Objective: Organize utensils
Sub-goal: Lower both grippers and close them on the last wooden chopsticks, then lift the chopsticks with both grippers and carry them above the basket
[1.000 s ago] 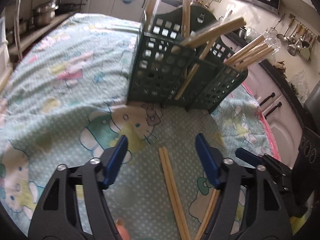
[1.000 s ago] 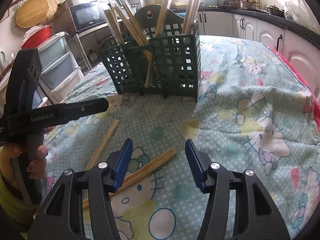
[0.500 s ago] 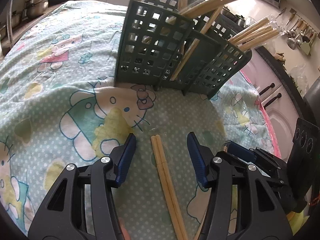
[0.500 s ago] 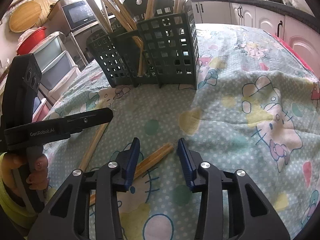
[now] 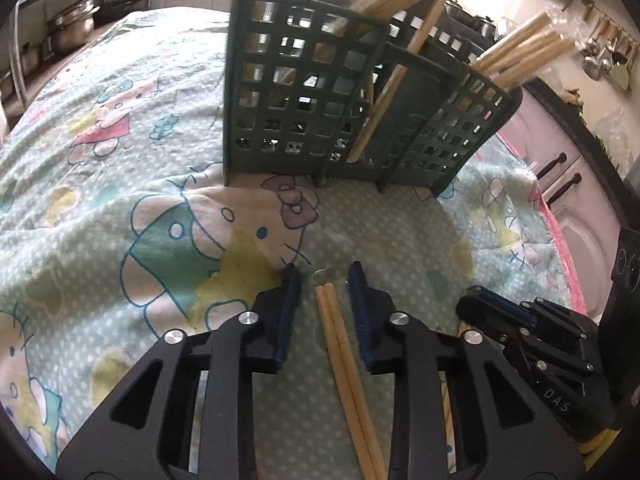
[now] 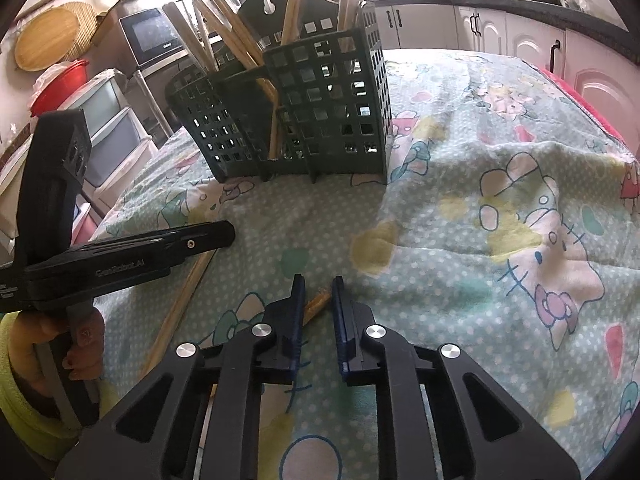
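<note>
The left gripper (image 5: 324, 300) is closing astride a chopstick pair (image 5: 344, 360) lying lengthwise between its fingers; the right gripper (image 6: 317, 312) closes crosswise on another chopstick pair (image 6: 318, 303), contact unclear.

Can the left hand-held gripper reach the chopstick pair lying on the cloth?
Probably yes: the left hand-held gripper already straddles the chopstick pair, its jaws closing with nothing between; small gaps remain.

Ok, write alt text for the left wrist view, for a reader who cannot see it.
The left tongs are closing around a pair of wooden chopsticks lying on a cartoon-print tablecloth, pads not yet touching them. Behind stands a dark green lattice utensil holder with more chopsticks in it; the right tongs lie low at right.
</note>
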`<state>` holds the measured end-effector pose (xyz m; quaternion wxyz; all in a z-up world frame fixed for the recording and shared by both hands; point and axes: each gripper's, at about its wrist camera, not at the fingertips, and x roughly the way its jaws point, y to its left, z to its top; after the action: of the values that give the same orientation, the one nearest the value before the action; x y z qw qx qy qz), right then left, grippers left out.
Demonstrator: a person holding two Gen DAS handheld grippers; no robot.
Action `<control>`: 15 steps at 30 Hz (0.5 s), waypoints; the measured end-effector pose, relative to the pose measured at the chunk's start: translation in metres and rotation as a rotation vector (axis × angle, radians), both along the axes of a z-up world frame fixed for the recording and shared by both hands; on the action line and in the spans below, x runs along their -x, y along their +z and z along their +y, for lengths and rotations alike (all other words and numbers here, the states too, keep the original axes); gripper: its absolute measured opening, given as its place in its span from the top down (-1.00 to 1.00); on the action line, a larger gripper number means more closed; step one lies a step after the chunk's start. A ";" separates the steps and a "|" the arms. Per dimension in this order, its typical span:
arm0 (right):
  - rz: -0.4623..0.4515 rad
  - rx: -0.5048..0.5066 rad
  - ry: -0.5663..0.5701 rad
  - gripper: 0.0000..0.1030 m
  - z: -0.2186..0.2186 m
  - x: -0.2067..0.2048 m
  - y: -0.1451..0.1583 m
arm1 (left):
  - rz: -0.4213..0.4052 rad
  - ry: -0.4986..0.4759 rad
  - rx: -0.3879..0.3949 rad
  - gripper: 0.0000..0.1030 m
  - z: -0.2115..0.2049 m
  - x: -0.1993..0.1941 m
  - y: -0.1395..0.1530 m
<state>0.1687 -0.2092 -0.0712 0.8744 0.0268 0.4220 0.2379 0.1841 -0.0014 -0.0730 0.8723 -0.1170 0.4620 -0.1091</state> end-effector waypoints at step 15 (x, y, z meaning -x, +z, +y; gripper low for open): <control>-0.135 -0.046 0.009 0.84 -0.002 0.017 0.044 | -0.101 0.032 0.085 0.93 0.022 0.016 0.038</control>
<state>0.1521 -0.2117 -0.0273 0.8989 0.0290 0.3566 0.2529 0.1676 0.0211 -0.0346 0.8904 -0.1557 0.4103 -0.1205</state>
